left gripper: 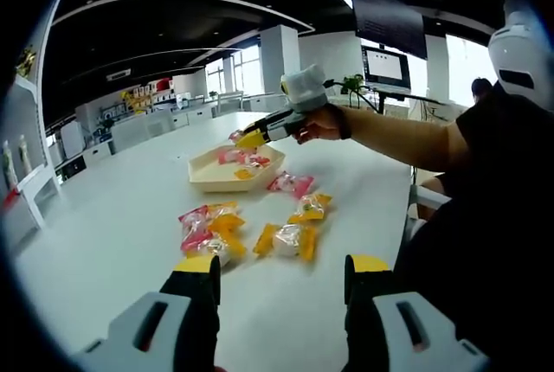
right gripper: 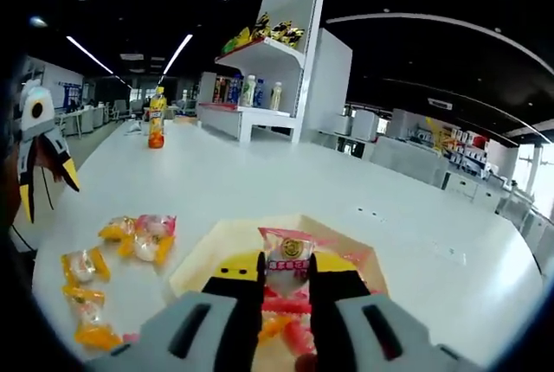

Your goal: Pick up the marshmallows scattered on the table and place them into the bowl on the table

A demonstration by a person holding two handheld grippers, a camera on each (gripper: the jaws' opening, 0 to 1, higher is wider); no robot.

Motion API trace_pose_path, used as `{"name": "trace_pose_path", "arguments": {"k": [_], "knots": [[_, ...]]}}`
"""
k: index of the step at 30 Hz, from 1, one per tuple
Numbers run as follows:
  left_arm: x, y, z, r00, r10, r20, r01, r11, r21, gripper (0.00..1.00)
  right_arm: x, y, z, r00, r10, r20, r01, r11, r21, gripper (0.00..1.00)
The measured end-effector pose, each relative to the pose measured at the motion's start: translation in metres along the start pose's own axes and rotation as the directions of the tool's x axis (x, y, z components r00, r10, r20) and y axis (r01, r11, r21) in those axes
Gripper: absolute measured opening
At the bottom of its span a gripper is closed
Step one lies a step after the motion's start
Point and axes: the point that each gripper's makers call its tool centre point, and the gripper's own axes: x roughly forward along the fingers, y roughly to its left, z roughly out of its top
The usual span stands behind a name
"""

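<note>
The right gripper [right gripper: 286, 290] pinches a marshmallow [right gripper: 288, 261] over the bowl [right gripper: 368, 261]; releasing off-centre could drop it onto the surface [right gripper: 260, 177], while the left gripper [left gripper: 281, 272] waits with fingers spread.

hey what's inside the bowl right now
The bowl holds a few wrapped marshmallows. The right gripper, over it, grips another; whatever lies under the fingers is covered.

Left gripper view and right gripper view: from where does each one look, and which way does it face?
Left gripper view: low over the table, facing wrapped marshmallows, the bowl and the right gripper; own open jaws and the person's arm show.
Right gripper view: directly above the bowl, facing shelves; own jaws grip a marshmallow; the left gripper shows.
Shared: bowl, table, marshmallows.
</note>
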Motion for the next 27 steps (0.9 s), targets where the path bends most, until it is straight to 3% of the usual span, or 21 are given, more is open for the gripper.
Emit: {"name": "trace_pose_path", "arguments": {"k": [12,14,16,17,18,21,27], "knots": [[-0.002,-0.005,0.007,1.0,-0.019,0.023,0.019,1.0,-0.005,0.57,0.001,0.002,-0.002,1.0,0.0,0.006,0.0,0.999,0.045,0.21],[-0.002,-0.01,0.012,0.998,-0.039,0.046,0.04,0.999,-0.011,0.57,0.001,-0.002,0.002,0.999,-0.016,0.035,0.013,0.998,0.069,0.33],[-0.002,-0.011,0.014,0.998,-0.042,0.053,0.043,0.999,-0.009,0.57,0.002,-0.003,0.006,0.998,-0.007,0.064,-0.001,0.993,0.119,0.63],[-0.001,-0.01,0.014,0.998,-0.041,0.051,0.041,0.999,-0.007,0.57,0.001,-0.003,0.008,0.997,-0.003,0.075,-0.007,0.992,0.126,0.72],[-0.001,-0.01,0.014,0.998,-0.039,0.048,0.04,0.999,-0.006,0.57,-0.001,-0.003,0.009,0.996,-0.002,0.086,-0.008,0.993,0.117,0.74],[-0.001,-0.011,0.013,0.998,-0.044,0.048,0.045,0.999,-0.014,0.57,-0.007,-0.004,0.008,0.997,-0.019,0.073,0.012,0.995,0.099,0.63],[0.001,-0.014,0.017,0.997,-0.053,0.059,0.054,0.999,-0.01,0.57,-0.01,-0.002,0.009,0.997,-0.007,0.074,-0.002,0.993,0.122,0.65]]}}
